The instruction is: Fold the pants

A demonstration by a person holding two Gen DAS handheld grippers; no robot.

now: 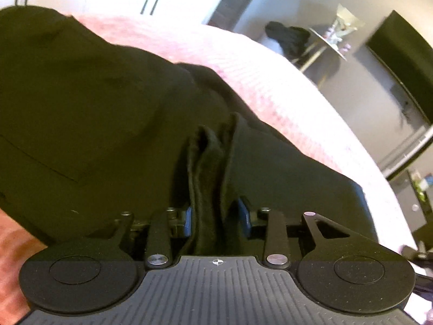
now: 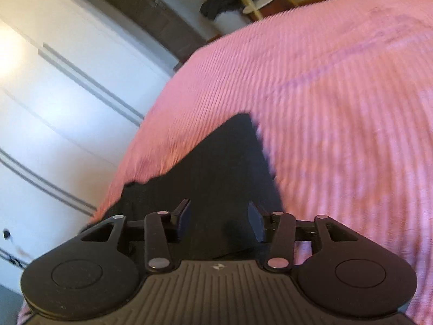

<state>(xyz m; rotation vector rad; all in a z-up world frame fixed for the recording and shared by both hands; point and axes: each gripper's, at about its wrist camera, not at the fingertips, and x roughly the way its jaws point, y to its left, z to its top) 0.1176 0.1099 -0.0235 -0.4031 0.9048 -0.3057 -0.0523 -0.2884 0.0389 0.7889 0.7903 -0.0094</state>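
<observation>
The dark pants (image 1: 81, 113) lie on the pink bed (image 1: 284, 86), one bunched edge pinched in the left gripper (image 1: 218, 216), likely to carry a fold. The right gripper (image 2: 218, 220) straddles another flap; whether it grips, I cannot tell.

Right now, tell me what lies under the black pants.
The pink ribbed bedspread lies under the black pants and shows around them. Anything else beneath the cloth is covered and cannot be seen.

Both wrist views close, low over pink bedspread (image 2: 338, 94)
</observation>
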